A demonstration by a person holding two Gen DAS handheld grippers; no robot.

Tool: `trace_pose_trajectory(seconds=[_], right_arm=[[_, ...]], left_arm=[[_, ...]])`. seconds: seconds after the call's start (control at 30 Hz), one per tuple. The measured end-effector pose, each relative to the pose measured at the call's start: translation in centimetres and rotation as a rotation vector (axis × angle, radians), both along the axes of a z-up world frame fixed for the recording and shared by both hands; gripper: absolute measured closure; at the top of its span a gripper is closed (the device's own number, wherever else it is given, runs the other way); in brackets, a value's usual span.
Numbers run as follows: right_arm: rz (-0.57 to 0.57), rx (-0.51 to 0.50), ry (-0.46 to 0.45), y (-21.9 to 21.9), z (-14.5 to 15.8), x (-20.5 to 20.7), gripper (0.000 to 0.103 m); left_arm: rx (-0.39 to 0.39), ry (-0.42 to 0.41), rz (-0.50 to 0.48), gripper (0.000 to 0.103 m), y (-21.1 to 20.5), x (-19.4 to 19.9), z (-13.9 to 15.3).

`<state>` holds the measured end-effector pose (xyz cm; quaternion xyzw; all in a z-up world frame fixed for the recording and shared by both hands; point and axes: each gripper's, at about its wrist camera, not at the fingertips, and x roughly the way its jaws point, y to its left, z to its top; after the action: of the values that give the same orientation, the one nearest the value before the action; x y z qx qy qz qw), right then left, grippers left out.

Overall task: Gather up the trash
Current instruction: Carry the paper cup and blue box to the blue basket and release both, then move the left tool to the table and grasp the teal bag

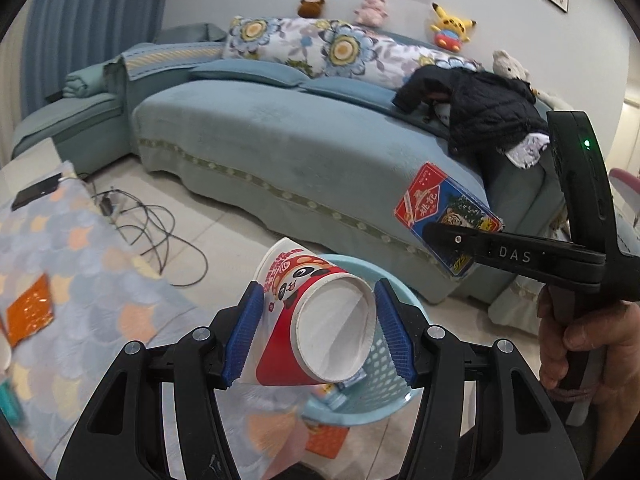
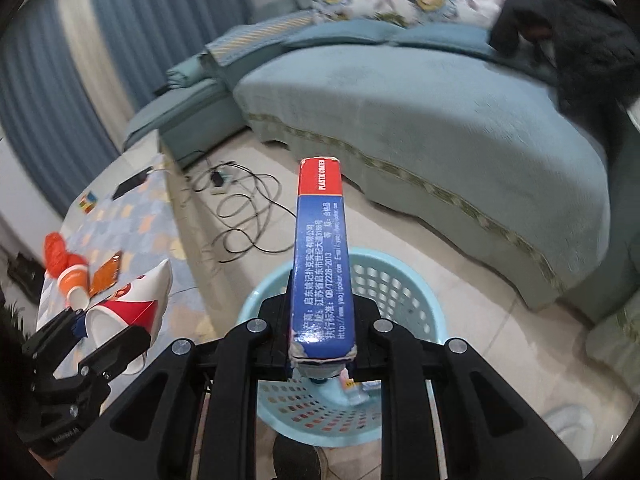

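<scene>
- The blue sofa [image 1: 280, 136] runs along the far wall, cables [image 1: 156, 224] on the floor in front of it.
- A light-blue basket [image 2: 400, 280] stands on the floor beside the patterned surface [image 1: 80, 280].
- The left gripper [image 1: 320, 332] pinches a red-and-white paper cup [image 1: 316, 320] on its side, over the basket's rim.
- The right gripper [image 2: 322, 354] clamps a blue card box [image 2: 320, 264] above the basket.
</scene>
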<state>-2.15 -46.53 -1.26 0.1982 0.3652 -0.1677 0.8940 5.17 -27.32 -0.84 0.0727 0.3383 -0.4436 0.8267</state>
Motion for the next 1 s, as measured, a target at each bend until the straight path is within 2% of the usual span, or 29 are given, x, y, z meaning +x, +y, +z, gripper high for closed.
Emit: trace_pose_trajectory(seconds=[0.17, 0.3, 0.33, 0.4, 0.47, 0.63, 0.87, 1.0], right_arm=[[-0.025, 0.033, -0.006, -1.0, -0.3, -0.4, 0.087], [-0.021, 0.047, 0.002, -1.2, -0.5, -0.4, 0.087], [-0.018, 0.054, 0.005, -1.2, -0.6, -0.3, 0.086], [-0.023, 0.059, 0.005, -1.3, -0.5, -0.4, 0.076], [-0.041, 0.057, -0.011, -1.5, -0.3, -0.6, 0.051], [-0.058, 0.052, -0.04, -1.5, 0.1, -0.9, 0.051], [-0.039, 0.014, -0.04, 0.0, 0.8, -0.2, 0.048], [-0.012, -0.008, -0.036, 1.7, 1.1, 0.8, 0.047]], left_arm=[[-0.001, 0.089, -0.057, 0.045, -1.3, 0.8, -1.2], [0.005, 0.114, -0.056, 0.044, -1.8, 1.2, -1.7], [0.003, 0.12, -0.053, 0.041, -1.9, 1.3, -1.7], [-0.005, 0.129, -0.046, 0.037, -1.8, 1.5, -1.5], [-0.013, 0.131, -0.042, 0.036, -1.3, 1.6, -1.3], [0.018, 0.091, -0.022, 0.035, 0.3, 1.6, -0.7], [0.158, 0.03, 0.06, 0.032, 6.5, 2.3, -1.2], [0.311, -0.007, 0.16, 0.032, 12.0, 3.3, -2.2]])
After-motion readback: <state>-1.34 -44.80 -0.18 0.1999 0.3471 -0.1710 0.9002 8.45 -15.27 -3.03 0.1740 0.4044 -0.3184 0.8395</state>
